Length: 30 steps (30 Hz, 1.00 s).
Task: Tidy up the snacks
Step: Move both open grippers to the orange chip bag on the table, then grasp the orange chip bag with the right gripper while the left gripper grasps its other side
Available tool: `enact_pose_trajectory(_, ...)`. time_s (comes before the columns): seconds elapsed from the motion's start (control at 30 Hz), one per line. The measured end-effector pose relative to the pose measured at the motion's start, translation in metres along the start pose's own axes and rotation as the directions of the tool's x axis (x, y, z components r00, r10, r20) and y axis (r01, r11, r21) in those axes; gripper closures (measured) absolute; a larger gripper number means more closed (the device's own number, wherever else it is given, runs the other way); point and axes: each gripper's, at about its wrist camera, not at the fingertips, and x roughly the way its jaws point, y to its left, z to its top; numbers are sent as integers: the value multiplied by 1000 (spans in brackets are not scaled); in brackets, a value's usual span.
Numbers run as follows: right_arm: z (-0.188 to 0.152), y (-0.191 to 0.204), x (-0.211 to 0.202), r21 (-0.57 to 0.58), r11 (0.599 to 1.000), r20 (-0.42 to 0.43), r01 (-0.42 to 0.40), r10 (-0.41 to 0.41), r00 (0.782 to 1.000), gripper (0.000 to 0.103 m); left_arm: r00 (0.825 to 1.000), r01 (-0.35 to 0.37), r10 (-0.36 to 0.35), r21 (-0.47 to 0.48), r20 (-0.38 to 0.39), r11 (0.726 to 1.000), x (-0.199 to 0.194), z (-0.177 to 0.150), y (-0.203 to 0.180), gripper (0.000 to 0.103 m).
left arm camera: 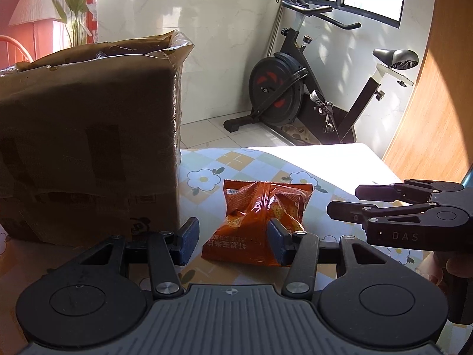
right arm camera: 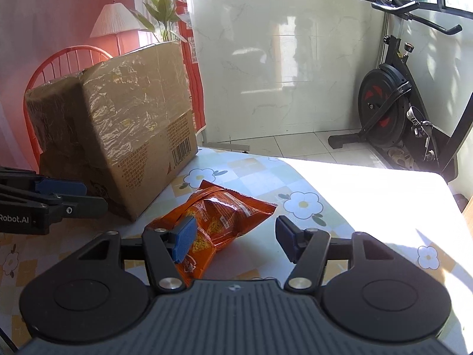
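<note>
- The orange snack packet (left arm camera: 260,222) lies flat on the flowered tabletop (left arm camera: 310,159), just beside the cardboard box (left arm camera: 88,148).
- My left gripper (left arm camera: 233,242) hangs over it, jaws apart, gripping nothing.
- My right gripper (right arm camera: 233,241) likewise: jaws apart, empty.

Snack packet (left arm camera: 260,222) on table (left arm camera: 340,159), just right of cardboard box (left arm camera: 88,136)

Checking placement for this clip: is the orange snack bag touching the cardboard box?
Apart. The right wrist view shows a strip of bare tablecloth between the snack bag and the cardboard box; the left wrist view shows that gap too.
</note>
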Motion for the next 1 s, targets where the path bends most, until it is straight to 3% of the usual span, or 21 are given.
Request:
enact_pose_trajectory(0.47,-9,0,39,70,990,-98,-119,125,987,40,994,61,-61,-5,-88,998,39,3,10,49)
enact_pose_trajectory(0.57,-8,5,51,77,989,-119,-126,135,984,33,993,54,-55,-13,-104,998,48,2,13,49)
enact_pose_trajectory(0.7,-12,12,72,86,985,-182,-151,164,970,34,991,59,-63,-34,-121,998,56,3,19,49)
enact_pose_trajectory(0.77,-16,13,74,80,984,-189,-160,172,967,63,990,65,-69,-35,-127,997,58,3,19,49)
enact_pose_trajectory(0.8,-17,12,73,84,983,-182,-164,177,967,63,989,68,-72,-35,-128,997,59,3,19,49)
enact_pose_trajectory(0.87,-19,9,67,89,979,-161,-183,195,967,73,988,76,-80,-37,-132,996,62,3,18,49)
enact_pose_trajectory(1.0,-27,3,53,66,977,-157,-200,208,965,77,984,92,-98,-51,-148,994,71,0,16,49)
